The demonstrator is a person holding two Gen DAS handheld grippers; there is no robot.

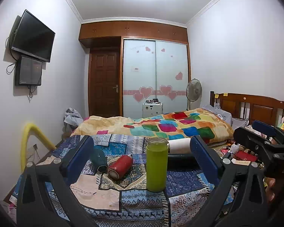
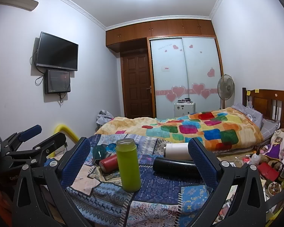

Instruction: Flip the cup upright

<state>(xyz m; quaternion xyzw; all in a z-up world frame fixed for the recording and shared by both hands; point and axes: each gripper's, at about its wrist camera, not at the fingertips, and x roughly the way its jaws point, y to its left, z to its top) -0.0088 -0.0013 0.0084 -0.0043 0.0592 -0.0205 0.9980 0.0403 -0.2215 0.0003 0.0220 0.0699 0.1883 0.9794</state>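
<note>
From the left wrist view we see the left gripper (image 1: 142, 157) with its blue-padded jaws spread wide apart and nothing between them but air; neither pad touches anything. Framed between the pads, the green cup (image 1: 157, 163) stands upright on the patchwork cloth (image 1: 183, 185), mouth up and open, near the middle of the cloth. To its left a red cup (image 1: 120, 166) lies on its side with its base turned toward us, and a dark teal cup (image 1: 99, 159) lies just beyond it, closer to the cloth's left edge. Behind the green one, toward the cloth's far right, a white cup (image 1: 179, 146) lies on its side and a black cup (image 1: 181, 161) lies in front of it. At the right edge of this view we catch the right gripper (image 1: 263, 138), jaws apart. From the right wrist view the right gripper (image 2: 140, 157) also stands wide open and empty. Here the green cup (image 2: 128, 165) rises upright left of centre, its rim clear of both pads; the red cup (image 2: 108, 163) lies just behind it and the teal cup (image 2: 99, 152) farther back. The black cup (image 2: 177, 168) lies beside the right pad, the white cup (image 2: 177, 149) behind it. The left gripper (image 2: 40, 137) shows at the left edge, open. Beyond the cloth's far edge lies a colourful blanket (image 2: 195, 130).
</note>
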